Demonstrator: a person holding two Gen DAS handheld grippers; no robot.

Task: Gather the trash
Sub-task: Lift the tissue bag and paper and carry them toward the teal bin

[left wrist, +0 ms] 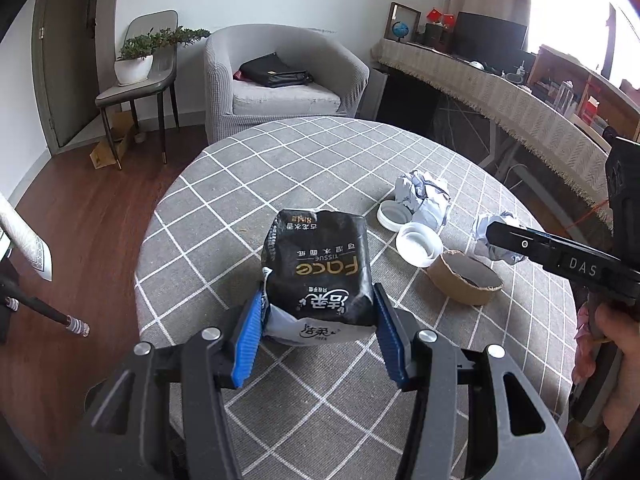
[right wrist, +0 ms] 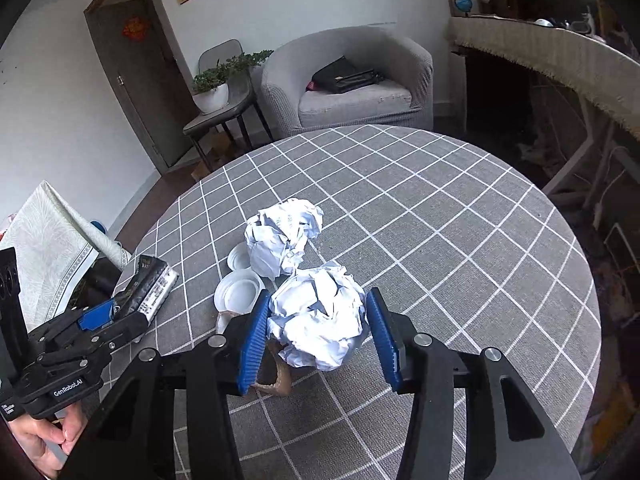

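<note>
My left gripper (left wrist: 318,312) is shut on a black tissue pack (left wrist: 318,264), its blue pads pressing both sides of the pack's near end above the round table. My right gripper (right wrist: 316,324) is closed around a crumpled white paper ball (right wrist: 320,320), pads against both sides. A second paper ball (right wrist: 286,232) lies just beyond it. Two white plastic lids (right wrist: 238,292) and a brown cardboard ring (left wrist: 466,276) lie beside the balls. The right gripper also shows in the left wrist view (left wrist: 496,232), and the left gripper with the pack in the right wrist view (right wrist: 120,312).
The round table has a grey checked cloth (left wrist: 280,168). A grey armchair (left wrist: 276,80) with a black bag stands behind it, with a chair holding a potted plant (left wrist: 136,60) at the left. A long cloth-covered desk (left wrist: 520,96) runs along the right.
</note>
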